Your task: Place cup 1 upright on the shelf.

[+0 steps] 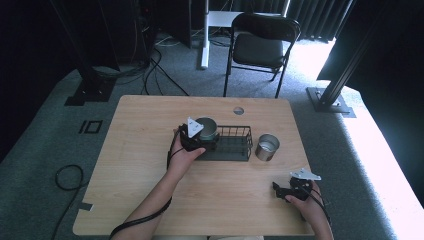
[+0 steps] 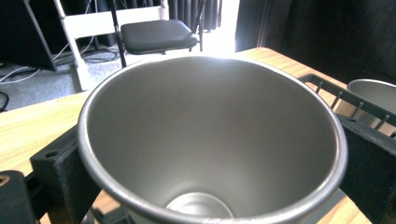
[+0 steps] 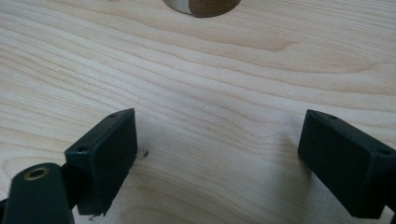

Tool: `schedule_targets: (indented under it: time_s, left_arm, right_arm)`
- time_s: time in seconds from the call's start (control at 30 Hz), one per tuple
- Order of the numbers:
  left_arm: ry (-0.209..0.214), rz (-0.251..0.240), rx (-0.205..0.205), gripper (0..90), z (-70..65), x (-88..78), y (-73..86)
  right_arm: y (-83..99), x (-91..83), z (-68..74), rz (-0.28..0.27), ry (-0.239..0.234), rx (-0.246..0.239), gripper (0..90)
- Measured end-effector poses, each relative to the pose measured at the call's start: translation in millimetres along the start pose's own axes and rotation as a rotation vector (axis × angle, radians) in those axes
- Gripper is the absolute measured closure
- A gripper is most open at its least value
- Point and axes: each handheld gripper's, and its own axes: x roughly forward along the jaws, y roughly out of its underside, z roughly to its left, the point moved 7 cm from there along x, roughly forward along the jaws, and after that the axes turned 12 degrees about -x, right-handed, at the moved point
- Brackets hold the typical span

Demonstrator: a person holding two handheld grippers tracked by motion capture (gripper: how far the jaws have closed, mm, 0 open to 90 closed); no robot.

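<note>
A steel cup (image 1: 207, 128) is at the left end of a black wire basket (image 1: 235, 145), with my left gripper (image 1: 201, 136) shut on it. Whether it rests on the basket floor I cannot tell. In the left gripper view the cup's empty inside (image 2: 210, 121) is close up, a black pad (image 2: 58, 170) pressed against its left wall and another against its right. A second steel cup (image 1: 267, 146) stands on the table just right of the basket; its rim (image 2: 373, 91) shows past the basket wires (image 2: 334, 93). My right gripper (image 1: 276, 188) hovers open near the front right, its jaws wide apart over bare wood (image 3: 219, 140).
The light wooden table (image 1: 145, 165) has a round cable hole (image 1: 238, 110) at its back edge. A black folding chair (image 1: 260, 45) stands beyond the table. The base of a cup (image 3: 201, 5) shows at the top of the right gripper view.
</note>
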Motion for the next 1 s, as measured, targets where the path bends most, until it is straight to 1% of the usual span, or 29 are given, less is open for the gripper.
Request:
schedule_targets:
  time_s: [0.03, 0.1, 0.17, 0.3, 0.47, 0.5, 0.7, 0.77, 0.87, 0.93, 0.97, 1.0]
  left_arm:
    - [-0.002, -0.001, -0.001, 2.5, 0.7, -1.2, 0.1]
    - [0.010, -0.001, -0.017, 2.5, 1.2, -4.1, -0.4]
    - [0.009, -0.003, -0.014, 2.5, 2.6, -7.2, -1.3]
    - [0.006, 0.008, -0.005, 2.5, 4.9, -12.1, 0.9]
    - [0.007, 0.019, -0.011, 2.5, 9.2, -17.7, 4.9]
    - [0.007, 0.021, -0.018, 2.5, 10.2, -19.4, 5.6]
    - [0.007, 0.022, -0.010, 2.5, 17.4, -31.0, 7.7]
    - [0.013, 0.026, -0.019, 2.5, 19.4, -35.4, 9.3]
    - [0.021, 0.045, -0.005, 2.5, 21.7, -42.1, 13.3]
    - [0.020, 0.053, -0.002, 2.5, 22.6, -44.1, 14.8]
    - [0.017, 0.060, 0.008, 2.5, 25.0, -47.5, 16.7]
    - [0.016, 0.063, 0.004, 2.6, 26.2, -49.3, 17.8]
  right_arm:
    - [0.0, 0.0, 0.0, 0.000, 0.000, 0.000, 11.5]
    - [0.0, 0.0, 0.0, 0.000, 0.000, 0.000, 11.5]
    - [0.0, 0.0, 0.0, 0.000, 0.000, 0.000, 11.5]
    - [0.0, 0.0, 0.0, 0.000, 0.000, 0.000, 11.5]
    - [0.0, 0.0, 0.0, 0.000, 0.000, 0.000, 11.5]
    - [0.0, 0.0, 0.0, 0.000, 0.000, 0.000, 11.5]
    - [0.0, 0.0, -0.1, 0.000, 0.000, -0.001, 11.5]
    - [0.0, 0.0, -0.1, 0.000, 0.000, -0.001, 11.5]
    - [0.0, 0.0, 0.0, 0.000, 0.000, 0.000, 11.5]
    - [0.0, 0.0, 0.0, 0.000, 0.000, 0.001, 11.5]
    - [0.0, 0.0, 0.0, 0.000, 0.000, 0.000, 11.5]
    - [0.0, 0.0, 0.1, 0.000, 0.000, 0.001, 11.5]
